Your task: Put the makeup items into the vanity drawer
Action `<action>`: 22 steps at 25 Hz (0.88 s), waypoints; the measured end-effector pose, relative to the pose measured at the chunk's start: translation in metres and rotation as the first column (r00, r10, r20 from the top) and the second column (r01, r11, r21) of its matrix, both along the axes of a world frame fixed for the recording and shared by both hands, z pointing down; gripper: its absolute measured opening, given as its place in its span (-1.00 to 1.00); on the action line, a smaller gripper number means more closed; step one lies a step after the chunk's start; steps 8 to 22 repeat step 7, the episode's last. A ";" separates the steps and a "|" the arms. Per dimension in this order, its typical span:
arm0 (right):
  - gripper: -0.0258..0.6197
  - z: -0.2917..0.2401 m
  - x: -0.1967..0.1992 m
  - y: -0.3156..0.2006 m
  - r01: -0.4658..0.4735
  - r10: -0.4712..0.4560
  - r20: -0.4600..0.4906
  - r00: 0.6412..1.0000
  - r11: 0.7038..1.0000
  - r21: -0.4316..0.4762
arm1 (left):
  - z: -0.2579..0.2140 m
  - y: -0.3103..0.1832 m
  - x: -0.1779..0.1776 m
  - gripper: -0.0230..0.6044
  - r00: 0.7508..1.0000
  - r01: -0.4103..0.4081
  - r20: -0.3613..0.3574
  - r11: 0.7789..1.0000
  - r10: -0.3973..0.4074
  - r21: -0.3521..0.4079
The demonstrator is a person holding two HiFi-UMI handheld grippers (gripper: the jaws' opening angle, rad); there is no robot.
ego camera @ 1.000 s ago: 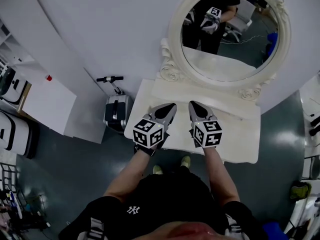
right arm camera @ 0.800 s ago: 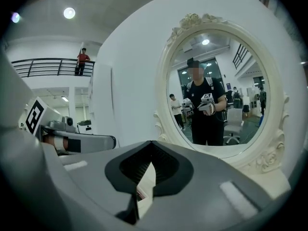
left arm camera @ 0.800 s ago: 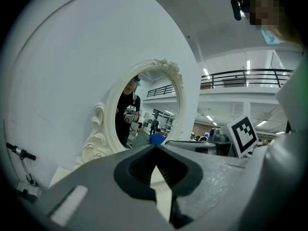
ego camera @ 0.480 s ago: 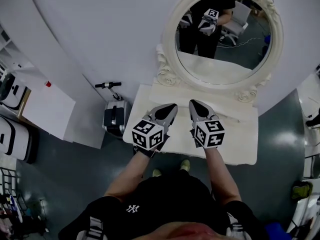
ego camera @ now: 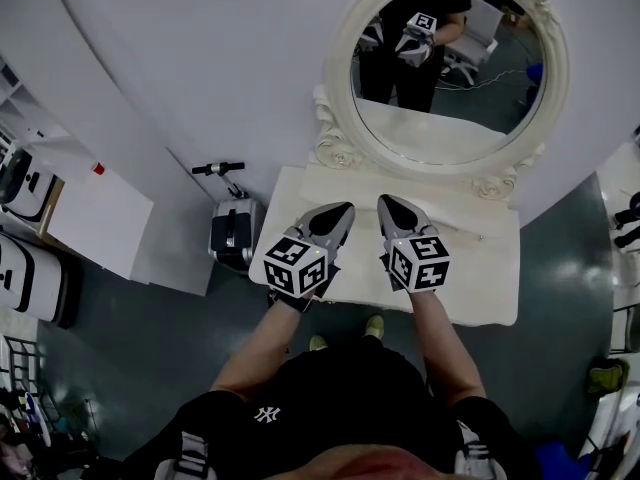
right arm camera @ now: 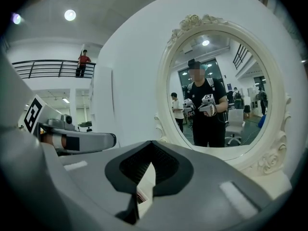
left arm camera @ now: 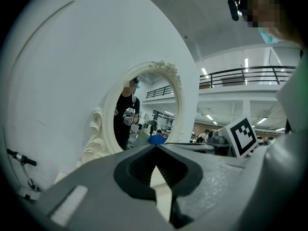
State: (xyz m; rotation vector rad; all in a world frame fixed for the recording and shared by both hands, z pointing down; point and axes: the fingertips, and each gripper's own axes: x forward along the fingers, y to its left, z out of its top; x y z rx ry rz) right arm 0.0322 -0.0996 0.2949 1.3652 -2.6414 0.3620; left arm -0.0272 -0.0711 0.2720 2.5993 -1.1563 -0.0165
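Observation:
A white vanity table (ego camera: 480,283) stands against the wall under an oval mirror (ego camera: 450,78) in an ornate cream frame. My left gripper (ego camera: 345,209) and right gripper (ego camera: 385,202) hover side by side above the tabletop, pointing at the mirror. Both are shut with nothing between the fingers. In the left gripper view the left gripper (left arm camera: 155,147) has its tips touching, with the mirror (left arm camera: 144,109) ahead. The right gripper (right arm camera: 152,143) faces the mirror (right arm camera: 219,105) too. No makeup item is clear; a thin pale thing (ego camera: 478,235) lies at the back right. The drawer is hidden.
A folded scooter (ego camera: 232,226) stands on the floor just left of the vanity. Further left are a white cabinet (ego camera: 95,218) and dark cases (ego camera: 20,268). My feet (ego camera: 345,333) are at the table's front edge. The mirror reflects me holding both grippers.
Both grippers sit a little higher over the tabletop, still side by side. The head view has shifted slightly. The jaws look the same.

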 end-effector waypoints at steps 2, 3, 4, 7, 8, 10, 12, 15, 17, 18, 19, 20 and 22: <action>-0.85 0.000 0.000 0.000 0.003 -0.003 0.002 1.000 1.000 0.000 | -0.001 -0.001 -0.001 -0.93 1.000 0.003 0.002 1.000 -0.003 0.005; -0.85 0.000 0.000 -0.001 0.004 -0.004 0.003 1.000 1.000 0.001 | -0.002 -0.002 -0.001 -0.93 1.000 0.004 0.003 1.000 -0.005 0.007; -0.85 0.000 0.000 -0.001 0.005 -0.005 0.004 1.000 1.000 0.002 | -0.002 -0.002 -0.002 -0.93 1.000 0.006 0.004 1.000 -0.006 0.009; -0.85 0.000 -0.001 -0.001 0.008 -0.008 0.009 1.000 1.000 0.003 | -0.003 -0.003 -0.004 -0.93 1.000 0.009 0.006 1.000 -0.010 0.011; -0.85 0.000 -0.001 -0.001 0.008 -0.008 0.009 1.000 1.000 0.003 | -0.003 -0.003 -0.004 -0.93 1.000 0.009 0.006 1.000 -0.010 0.011; -0.85 0.000 -0.001 -0.001 0.008 -0.008 0.009 1.000 1.000 0.003 | -0.003 -0.003 -0.004 -0.93 1.000 0.009 0.006 1.000 -0.010 0.011; -0.85 0.000 -0.001 -0.001 0.008 -0.008 0.009 1.000 1.000 0.003 | -0.003 -0.003 -0.004 -0.93 1.000 0.009 0.006 1.000 -0.010 0.011; -0.85 0.000 -0.001 -0.001 0.008 -0.008 0.009 1.000 1.000 0.003 | -0.003 -0.003 -0.004 -0.93 1.000 0.009 0.006 1.000 -0.010 0.011; -0.85 0.000 -0.001 -0.001 0.008 -0.008 0.009 1.000 1.000 0.003 | -0.003 -0.003 -0.004 -0.93 1.000 0.009 0.006 1.000 -0.010 0.011; -0.85 0.000 -0.001 -0.001 0.008 -0.008 0.009 1.000 1.000 0.003 | -0.003 -0.003 -0.004 -0.93 1.000 0.009 0.006 1.000 -0.010 0.011; -0.85 0.000 -0.001 -0.001 0.008 -0.008 0.009 1.000 1.000 0.003 | -0.003 -0.003 -0.004 -0.93 1.000 0.009 0.006 1.000 -0.010 0.011; -0.85 0.000 -0.001 -0.001 0.008 -0.008 0.009 1.000 1.000 0.003 | -0.003 -0.003 -0.004 -0.93 1.000 0.009 0.006 1.000 -0.010 0.011; -0.85 0.000 -0.001 -0.001 0.008 -0.008 0.009 1.000 1.000 0.003 | -0.003 -0.003 -0.004 -0.93 1.000 0.009 0.006 1.000 -0.010 0.011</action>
